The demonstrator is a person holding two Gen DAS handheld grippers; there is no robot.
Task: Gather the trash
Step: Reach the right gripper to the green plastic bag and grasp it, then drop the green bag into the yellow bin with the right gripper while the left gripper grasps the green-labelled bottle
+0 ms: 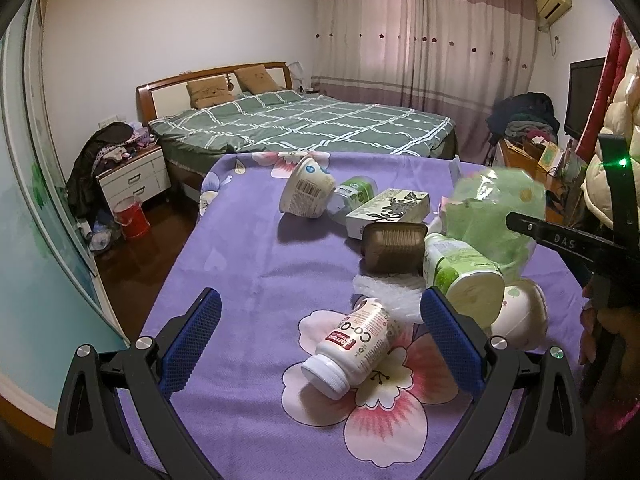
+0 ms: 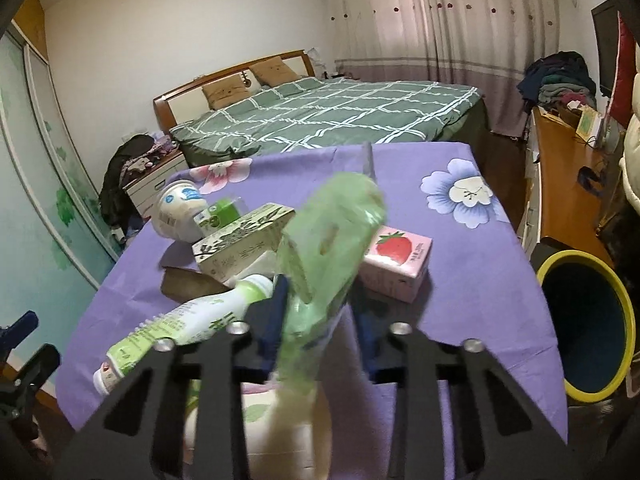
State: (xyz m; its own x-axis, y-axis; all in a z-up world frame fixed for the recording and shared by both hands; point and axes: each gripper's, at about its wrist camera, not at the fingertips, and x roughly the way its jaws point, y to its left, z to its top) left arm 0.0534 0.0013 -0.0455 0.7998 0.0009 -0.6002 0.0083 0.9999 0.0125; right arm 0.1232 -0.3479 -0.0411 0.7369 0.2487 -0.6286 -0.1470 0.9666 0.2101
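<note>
My right gripper (image 2: 320, 300) is shut on a crumpled green plastic bag (image 2: 332, 236), which sticks up blurred between its blue pads. In the left wrist view the same bag (image 1: 496, 204) hangs above the table's right side from the right gripper (image 1: 520, 226). My left gripper (image 1: 320, 300) stands open low over the purple flowered tablecloth (image 1: 248, 248). A white Co-Q10 pill bottle (image 1: 352, 348) lies on its side between the left fingers, touching neither pad. A yellow-rimmed dark bin (image 2: 572, 257) stands on the floor off the table's right edge.
More trash lies on the cloth: a green-and-white drink bottle (image 2: 180, 324), a strawberry carton (image 2: 396, 264), a tea box (image 1: 388, 210), a brown tray (image 1: 394, 248), a paper bowl (image 1: 306, 192), bubble wrap (image 1: 384, 292). A bed (image 1: 304, 124) stands behind and a desk (image 2: 560, 184) to the right.
</note>
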